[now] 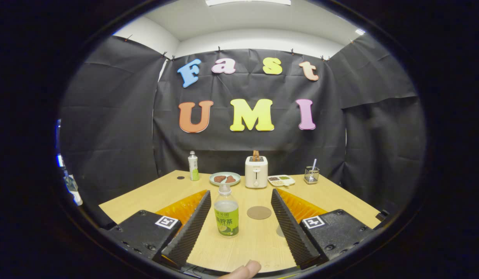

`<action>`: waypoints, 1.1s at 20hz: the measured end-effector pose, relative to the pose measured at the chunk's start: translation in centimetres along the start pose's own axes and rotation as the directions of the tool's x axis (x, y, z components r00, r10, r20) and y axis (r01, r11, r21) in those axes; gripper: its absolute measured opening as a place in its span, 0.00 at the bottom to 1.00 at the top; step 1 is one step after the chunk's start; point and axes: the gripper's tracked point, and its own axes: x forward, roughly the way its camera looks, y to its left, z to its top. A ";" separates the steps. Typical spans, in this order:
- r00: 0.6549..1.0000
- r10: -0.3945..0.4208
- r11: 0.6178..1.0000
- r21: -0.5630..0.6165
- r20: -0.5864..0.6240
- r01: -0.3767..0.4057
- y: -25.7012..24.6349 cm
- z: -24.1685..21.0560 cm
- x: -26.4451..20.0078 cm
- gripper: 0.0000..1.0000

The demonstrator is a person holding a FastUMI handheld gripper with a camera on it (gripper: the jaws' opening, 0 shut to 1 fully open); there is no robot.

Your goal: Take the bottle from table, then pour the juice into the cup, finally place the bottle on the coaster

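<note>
On the light wooden table [340, 195], between my two ribbed fingers [193, 224], stands the bottle [226, 212]: clear plastic, upright, with a pale cap and a green label around its lower half, holding what looks like a yellowish drink. My gripper [241, 197] is spread wide with nothing in its hold; the bottle sits closer to the left finger than the right, touching neither so far as I can see. Just beside the bottle, toward the right finger, lies the round brown coaster [259, 212], flat on the wood. Beyond the fingers I see a second bottle [193, 166], a plate of food [224, 178], a white toaster [256, 171], and a small wire holder [311, 174]. A fingertip [245, 269] shows below the fingers.
</note>
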 end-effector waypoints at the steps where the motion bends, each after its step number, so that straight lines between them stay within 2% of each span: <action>1: 1.000 -0.003 1.000 -0.004 -0.004 0.003 0.0 -0.4 0.2 1.00; 9: 0.999 -0.029 0.999 -0.027 -0.032 0.028 1.6 -4.6 4.7 1.00; 12: 0.999 -0.032 0.999 -0.021 0.022 0.032 2.8 -5.1 6.8 1.00; 16: 0.993 -0.111 0.991 -0.073 0.025 0.113 2.8 -7.1 9.9 1.00; 19: 0.995 -0.103 0.992 -0.066 0.006 0.104 3.7 -8.4 12.1 1.00; 22: 0.991 -0.133 0.989 -0.070 0.008 0.133 3.6 -9.0 14.0 1.00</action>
